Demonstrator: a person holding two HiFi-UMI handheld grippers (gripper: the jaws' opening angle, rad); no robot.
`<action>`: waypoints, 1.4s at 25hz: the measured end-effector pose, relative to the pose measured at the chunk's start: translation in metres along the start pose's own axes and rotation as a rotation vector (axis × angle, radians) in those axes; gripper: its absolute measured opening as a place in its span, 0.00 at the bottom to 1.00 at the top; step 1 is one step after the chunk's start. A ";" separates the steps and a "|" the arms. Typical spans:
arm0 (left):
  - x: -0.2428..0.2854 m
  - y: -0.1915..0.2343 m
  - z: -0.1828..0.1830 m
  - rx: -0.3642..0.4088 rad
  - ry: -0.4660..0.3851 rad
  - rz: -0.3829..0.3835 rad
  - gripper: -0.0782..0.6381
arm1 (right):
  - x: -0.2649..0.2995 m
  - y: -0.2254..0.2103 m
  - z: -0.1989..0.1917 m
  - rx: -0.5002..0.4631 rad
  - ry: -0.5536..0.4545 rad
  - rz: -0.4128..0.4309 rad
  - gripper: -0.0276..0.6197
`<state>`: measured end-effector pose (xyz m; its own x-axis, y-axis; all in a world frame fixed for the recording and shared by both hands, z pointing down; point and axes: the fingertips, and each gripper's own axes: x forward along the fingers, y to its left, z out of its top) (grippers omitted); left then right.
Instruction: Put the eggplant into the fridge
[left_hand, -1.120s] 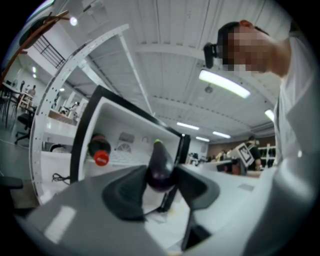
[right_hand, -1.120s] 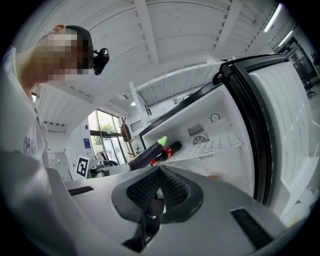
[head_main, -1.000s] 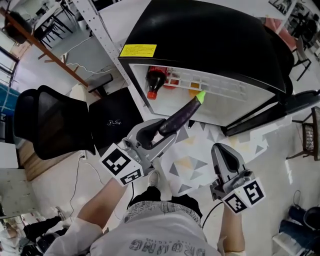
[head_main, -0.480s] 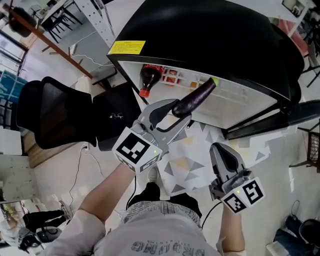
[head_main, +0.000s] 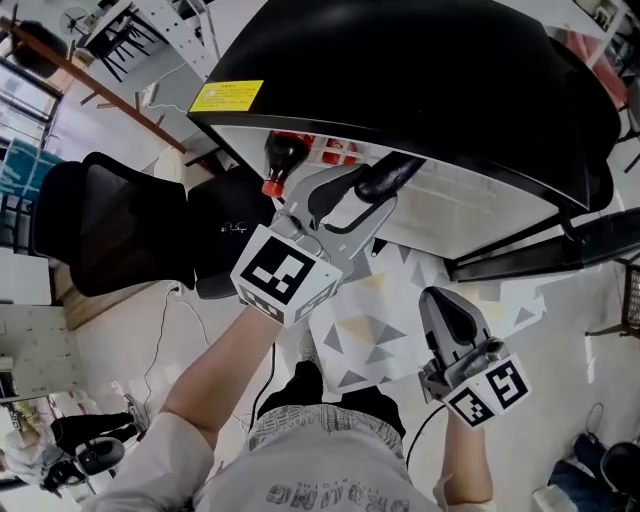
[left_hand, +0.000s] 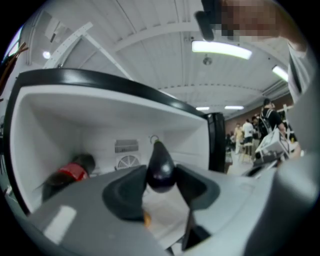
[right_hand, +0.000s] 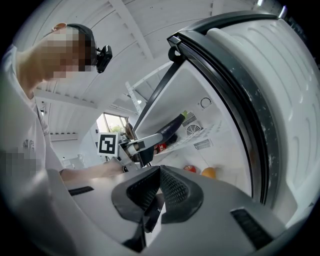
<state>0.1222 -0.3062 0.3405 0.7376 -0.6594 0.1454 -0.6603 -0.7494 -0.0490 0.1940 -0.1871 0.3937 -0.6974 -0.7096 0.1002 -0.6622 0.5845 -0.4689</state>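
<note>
A dark purple eggplant is clamped between the jaws of my left gripper, which is shut on its thick end. Its far end reaches into the open black fridge and is hidden under the fridge's top edge. In the left gripper view the eggplant points at the white back wall of the upper shelf. The right gripper view shows the eggplant just above the wire shelf. My right gripper hangs lower, in front of the fridge, with its jaws shut and nothing between them.
A cola bottle lies at the left of the shelf. A red item and an orange item sit lower in the fridge. A black office chair stands to the left. A patterned mat covers the floor.
My left gripper has carried the eggplant forward and up into the fridge opening, and its green stem end has gone out of sight under the fridge's top. The right gripper has barely shifted.
</note>
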 end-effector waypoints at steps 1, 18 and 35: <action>0.003 0.001 0.001 0.007 0.002 0.003 0.37 | 0.001 -0.001 0.000 0.003 -0.001 0.001 0.05; 0.054 0.008 0.001 0.101 0.074 0.087 0.37 | 0.002 -0.012 -0.004 0.031 -0.001 0.029 0.05; 0.078 0.005 -0.018 0.169 0.204 0.163 0.37 | -0.003 -0.025 -0.008 0.059 0.005 0.034 0.05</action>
<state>0.1739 -0.3600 0.3698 0.5693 -0.7586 0.3168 -0.7217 -0.6457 -0.2494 0.2100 -0.1965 0.4121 -0.7204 -0.6880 0.0877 -0.6211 0.5835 -0.5232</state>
